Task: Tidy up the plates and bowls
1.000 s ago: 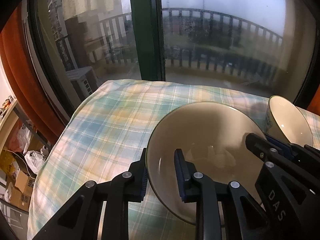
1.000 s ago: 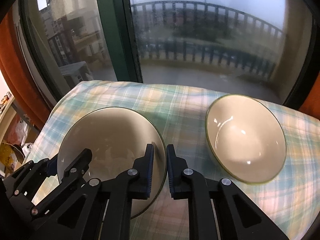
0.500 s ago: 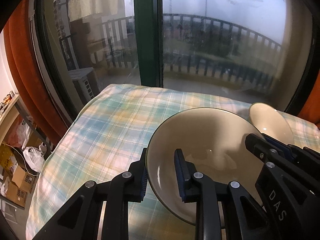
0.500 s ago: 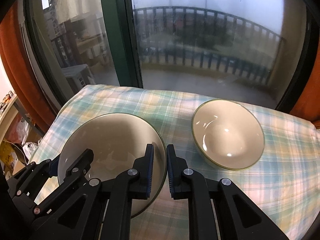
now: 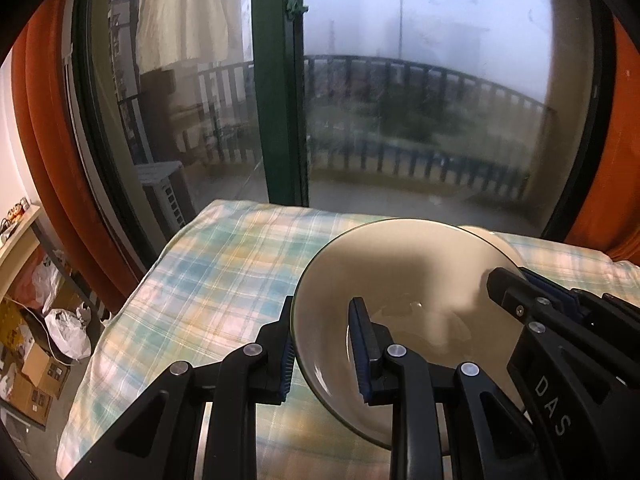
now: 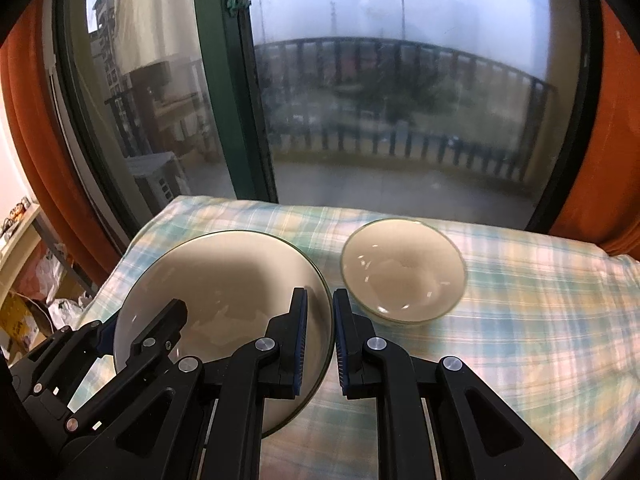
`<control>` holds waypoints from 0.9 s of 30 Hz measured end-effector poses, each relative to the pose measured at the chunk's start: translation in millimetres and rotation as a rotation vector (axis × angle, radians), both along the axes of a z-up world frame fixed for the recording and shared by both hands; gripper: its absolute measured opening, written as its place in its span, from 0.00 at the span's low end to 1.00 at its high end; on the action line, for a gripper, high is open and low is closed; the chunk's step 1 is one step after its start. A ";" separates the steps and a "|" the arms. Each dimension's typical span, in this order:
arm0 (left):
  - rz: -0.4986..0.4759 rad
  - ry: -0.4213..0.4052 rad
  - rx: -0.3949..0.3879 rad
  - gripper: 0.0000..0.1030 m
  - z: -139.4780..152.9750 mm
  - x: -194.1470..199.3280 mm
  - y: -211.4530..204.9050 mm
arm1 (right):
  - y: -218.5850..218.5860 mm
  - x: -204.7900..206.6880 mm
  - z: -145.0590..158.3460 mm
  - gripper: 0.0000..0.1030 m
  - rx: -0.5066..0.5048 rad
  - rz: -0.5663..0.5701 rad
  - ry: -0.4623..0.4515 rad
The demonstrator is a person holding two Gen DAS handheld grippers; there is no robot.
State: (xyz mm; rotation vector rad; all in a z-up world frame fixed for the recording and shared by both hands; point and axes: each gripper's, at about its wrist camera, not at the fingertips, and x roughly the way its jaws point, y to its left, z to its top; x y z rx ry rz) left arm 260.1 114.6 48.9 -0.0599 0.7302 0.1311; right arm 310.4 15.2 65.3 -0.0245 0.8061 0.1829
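Cream plate (image 6: 208,280) is being gripped at opposite rims by both grippers' fingers (image 6: 300,336), while the bowl (image 6: 402,270) is sitting just right, nearer the right gripper (image 6: 320,340).

In the left wrist view the large bowl (image 5: 404,276) hides nearly all of the small bowl (image 5: 494,240) behind it. Gripper bodies cover the large bowl's near rim, and the tablecloth (image 6: 520,320) runs off the bottom edge.

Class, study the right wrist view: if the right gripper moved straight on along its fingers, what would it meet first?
The right gripper, clamped on the large bowl, would likely meet the small bowl on the plaid cloth first, though depth is unclear.
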 end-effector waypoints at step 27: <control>-0.130 -0.069 0.031 0.22 23.6 -95.4 -106.7 | -113.3 -111.1 29.5 0.16 0.043 -0.107 -0.071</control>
